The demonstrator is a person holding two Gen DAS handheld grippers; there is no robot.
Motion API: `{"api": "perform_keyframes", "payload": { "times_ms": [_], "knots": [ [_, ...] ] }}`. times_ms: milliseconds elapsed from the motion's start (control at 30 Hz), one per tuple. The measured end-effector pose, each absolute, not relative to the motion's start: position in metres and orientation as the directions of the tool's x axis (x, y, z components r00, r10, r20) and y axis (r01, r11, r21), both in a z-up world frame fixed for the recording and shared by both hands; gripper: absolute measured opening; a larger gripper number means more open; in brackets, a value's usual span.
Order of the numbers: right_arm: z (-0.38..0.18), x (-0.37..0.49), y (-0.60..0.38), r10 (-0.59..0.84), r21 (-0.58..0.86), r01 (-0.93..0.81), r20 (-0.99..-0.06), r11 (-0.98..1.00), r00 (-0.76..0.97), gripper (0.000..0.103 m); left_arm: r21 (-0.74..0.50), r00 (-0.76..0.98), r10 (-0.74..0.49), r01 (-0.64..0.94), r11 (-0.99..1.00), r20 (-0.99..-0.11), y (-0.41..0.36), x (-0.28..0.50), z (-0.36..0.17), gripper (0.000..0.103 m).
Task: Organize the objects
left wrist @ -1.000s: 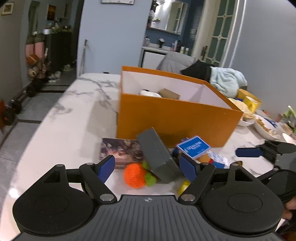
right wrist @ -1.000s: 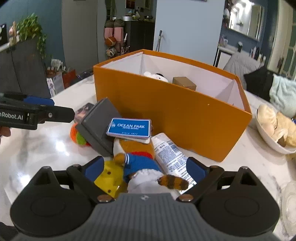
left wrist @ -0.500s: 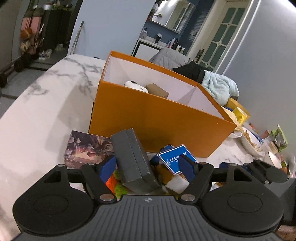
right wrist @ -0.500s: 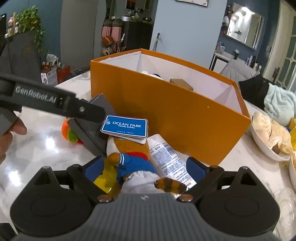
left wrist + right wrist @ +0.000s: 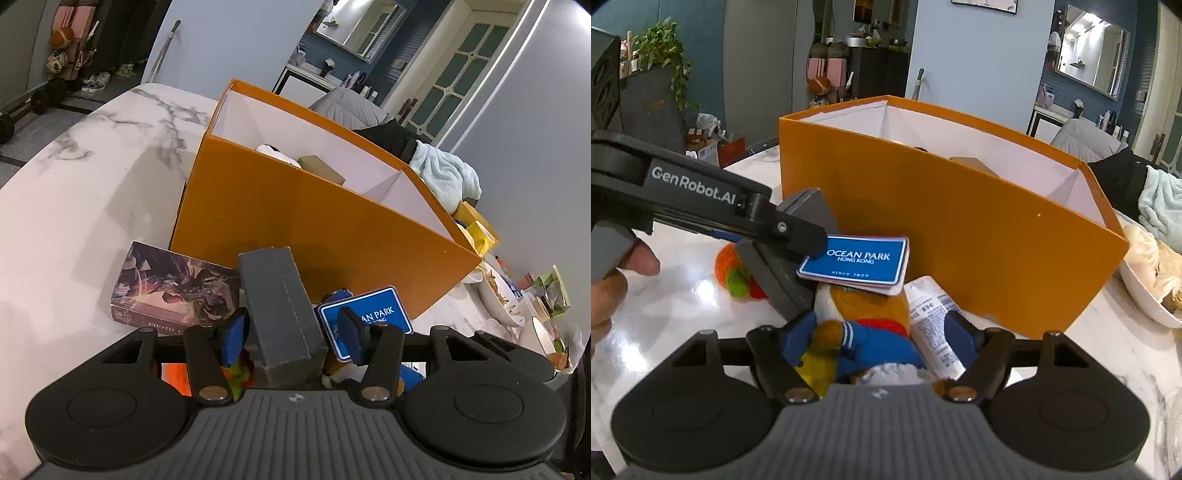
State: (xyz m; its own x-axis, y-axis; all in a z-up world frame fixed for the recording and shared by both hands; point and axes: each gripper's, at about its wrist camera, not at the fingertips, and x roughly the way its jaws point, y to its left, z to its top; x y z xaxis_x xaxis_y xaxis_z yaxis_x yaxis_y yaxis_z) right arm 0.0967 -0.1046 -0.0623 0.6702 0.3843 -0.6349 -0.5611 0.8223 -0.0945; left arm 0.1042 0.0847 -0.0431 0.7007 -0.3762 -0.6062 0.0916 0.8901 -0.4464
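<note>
Step in hand: grasping gray box (image 5: 280,310), leaning just before orange bin (image 5: 314,225). Left gripper (image 5: 291,328) straddling it, apparently not yet clamped. Right gripper (image 5: 882,332) released around plush toy (image 5: 866,321). Next: clamp, lift over bin wall.

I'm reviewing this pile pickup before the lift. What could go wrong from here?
1. The left gripper straddles the grey box, which leans tilted in the pile; closing may twist or tip it.
2. The blue Ocean Park card lies loose atop the plush toy, touching the left gripper's finger; it may slide off.
3. The right gripper brackets both the toy and the tube and may pinch both.
</note>
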Motion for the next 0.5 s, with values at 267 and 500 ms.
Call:
{"api": "perform_keyframes", "payload": {
  "times_ms": [267,500],
  "knots": [
    [-0.069,0.1,-0.101,0.414,-0.057,-0.585,-0.651,0.809,0.636,0.06,-0.482,0.695,-0.391,0.072,0.873,-0.603,0.081,0.113,-0.049,0.059],
    [-0.074,0.103,-0.102,0.423,-0.016,-0.569,-0.651,0.822,0.63,0.061,-0.501,0.699,-0.391,0.053,0.864,-0.599,0.078,0.116,-0.052,0.062]
  ]
}}
